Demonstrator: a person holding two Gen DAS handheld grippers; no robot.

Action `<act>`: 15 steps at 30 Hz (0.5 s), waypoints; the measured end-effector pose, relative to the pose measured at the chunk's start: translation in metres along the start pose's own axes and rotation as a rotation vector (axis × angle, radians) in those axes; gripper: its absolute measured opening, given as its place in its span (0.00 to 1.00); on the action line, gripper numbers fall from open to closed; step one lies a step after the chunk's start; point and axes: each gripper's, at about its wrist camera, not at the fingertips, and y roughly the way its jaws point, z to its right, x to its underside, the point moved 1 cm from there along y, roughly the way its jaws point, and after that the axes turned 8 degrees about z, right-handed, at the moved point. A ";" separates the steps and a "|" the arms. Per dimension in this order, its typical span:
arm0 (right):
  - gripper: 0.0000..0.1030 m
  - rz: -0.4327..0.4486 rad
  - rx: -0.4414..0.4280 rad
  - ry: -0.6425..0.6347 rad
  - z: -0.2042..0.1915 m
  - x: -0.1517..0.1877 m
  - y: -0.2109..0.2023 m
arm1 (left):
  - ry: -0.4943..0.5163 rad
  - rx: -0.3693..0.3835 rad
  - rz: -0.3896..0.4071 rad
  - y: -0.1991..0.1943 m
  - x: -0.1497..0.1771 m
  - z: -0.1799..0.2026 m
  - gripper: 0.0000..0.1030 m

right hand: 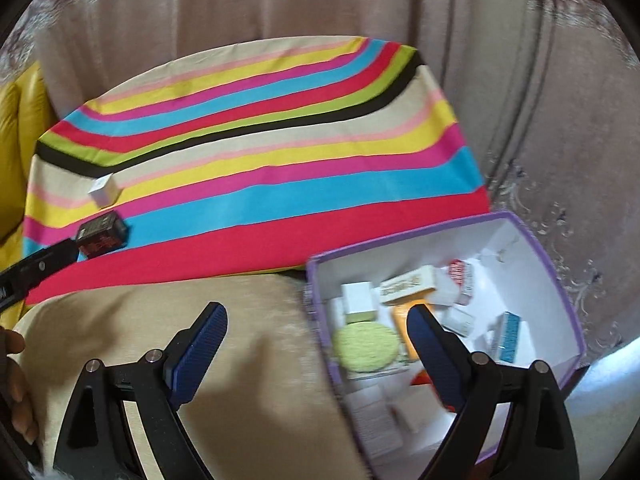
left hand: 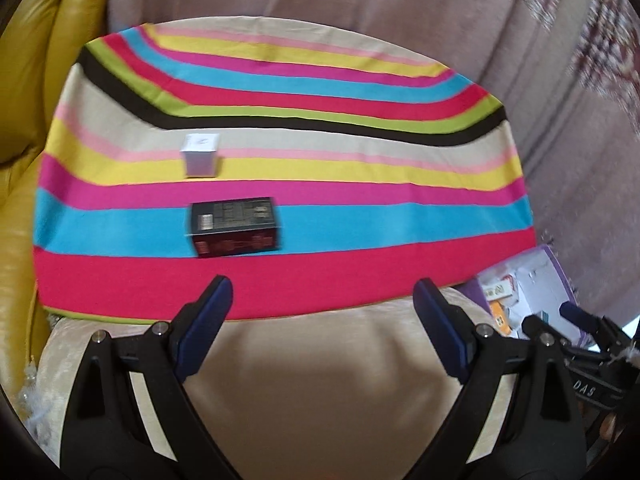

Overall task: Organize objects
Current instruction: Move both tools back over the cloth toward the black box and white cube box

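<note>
A dark box with red print [left hand: 235,226] lies on the blue stripe of the striped cloth [left hand: 360,160]. A small white box [left hand: 200,155] stands behind it on the yellow stripe. My left gripper [left hand: 323,295] is open and empty, just short of the dark box. In the right wrist view both boxes sit at the far left: the dark box [right hand: 103,233] and the white box [right hand: 103,189]. My right gripper [right hand: 317,320] is open and empty, over the left rim of a purple bin [right hand: 532,236] holding several small boxes and a green round pad [right hand: 366,346].
The cloth lies on a beige cushioned surface [left hand: 320,380]. A yellow leather armrest [left hand: 36,80] is at the left. Pinkish curtains [right hand: 280,0] hang behind. The purple bin [left hand: 556,272] shows at the right of the left wrist view, with the right gripper [left hand: 576,316] above it.
</note>
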 end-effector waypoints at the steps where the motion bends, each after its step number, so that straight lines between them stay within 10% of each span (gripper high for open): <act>1: 0.90 -0.004 -0.009 -0.009 -0.007 0.000 0.002 | -0.007 -0.007 0.004 -0.001 -0.001 -0.006 0.90; 15: 0.90 -0.036 -0.118 -0.195 -0.113 -0.008 0.027 | -0.164 -0.065 0.034 -0.010 -0.003 -0.092 0.90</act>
